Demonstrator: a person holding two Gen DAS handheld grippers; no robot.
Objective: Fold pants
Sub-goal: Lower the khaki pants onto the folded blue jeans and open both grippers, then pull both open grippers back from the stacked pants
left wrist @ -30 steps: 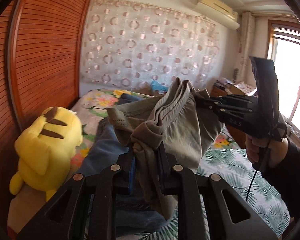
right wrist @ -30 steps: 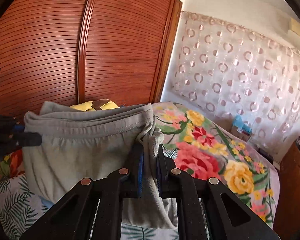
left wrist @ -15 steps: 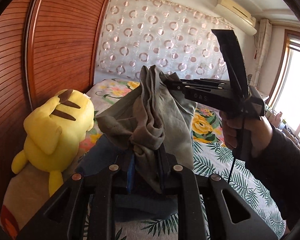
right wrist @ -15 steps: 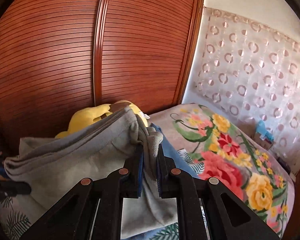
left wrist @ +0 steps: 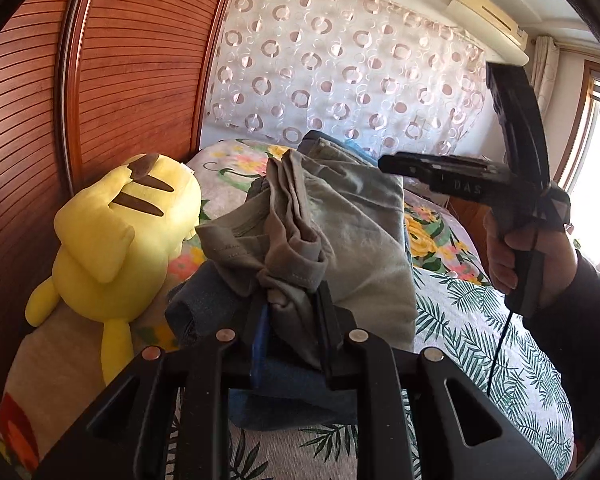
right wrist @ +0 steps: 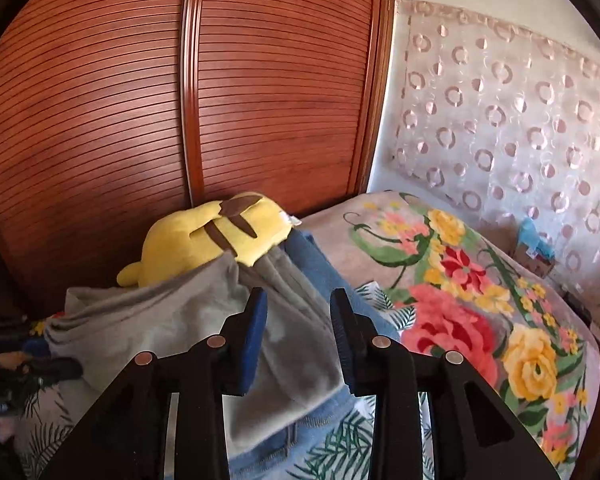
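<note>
The grey pants (left wrist: 360, 232) lie folded on top of blue jeans (left wrist: 204, 304) on the bed. My left gripper (left wrist: 290, 312) is shut on a bunched edge of the grey pants at their near end. In the right wrist view the grey pants (right wrist: 172, 320) rest flat over the jeans (right wrist: 320, 264). My right gripper (right wrist: 300, 316) is open above them, holding nothing. It also shows in the left wrist view (left wrist: 384, 164), just above the pants' far right corner.
A yellow plush toy (left wrist: 116, 236) lies left of the clothes against the wooden wardrobe doors (right wrist: 180, 100). The bed (right wrist: 480, 300) has a floral and leaf-print cover. A patterned curtain (left wrist: 340, 68) hangs behind it. A blue item (right wrist: 534, 240) sits by the curtain.
My right gripper has opened and let go of the grey pants. The pants have dropped from hanging between the grippers onto the jeans. Both grippers have moved lower.
</note>
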